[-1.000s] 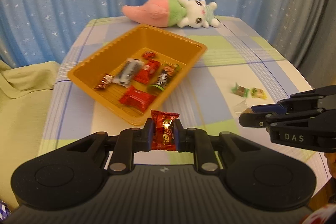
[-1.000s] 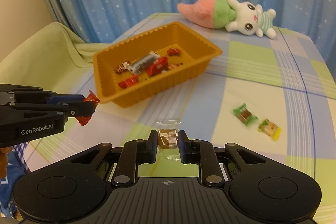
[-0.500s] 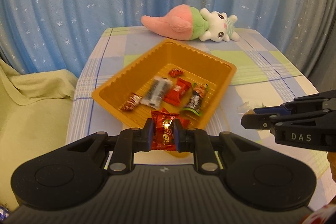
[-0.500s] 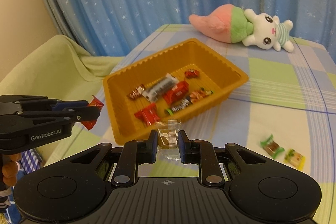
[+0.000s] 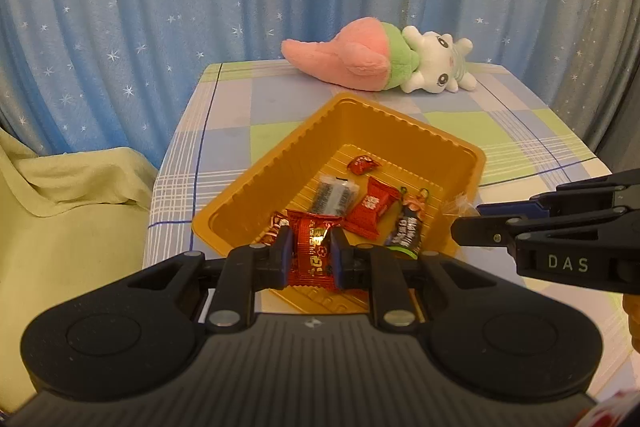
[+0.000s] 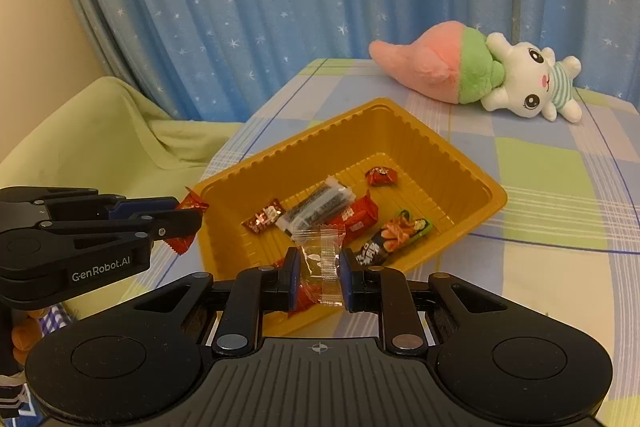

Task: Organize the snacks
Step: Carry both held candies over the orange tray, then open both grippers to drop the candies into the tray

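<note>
The left tongs [image 5: 311,259] are clamped on a red snack packet [image 5: 314,251], held over the near corner of the orange tray [image 5: 256,183] on the table [image 5: 240,107]. At 3 o'clock from them, the right tongs [image 6: 319,277] pinch a clear-wrapped candy [image 6: 322,259] above the tray's near edge. Inside the tray lie several wrapped snacks. A plush toy [image 6: 480,75] lies at 12 o'clock beyond the tray.

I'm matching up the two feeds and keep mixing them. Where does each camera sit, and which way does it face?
Left wrist: on the left gripper, facing down at the tray; its fingers pinch a red snack; right gripper enters at right.
Right wrist: on the right gripper, pinching a clear-wrapped candy; left gripper enters at left.
Shared: tray, plush toy, curtain.
</note>
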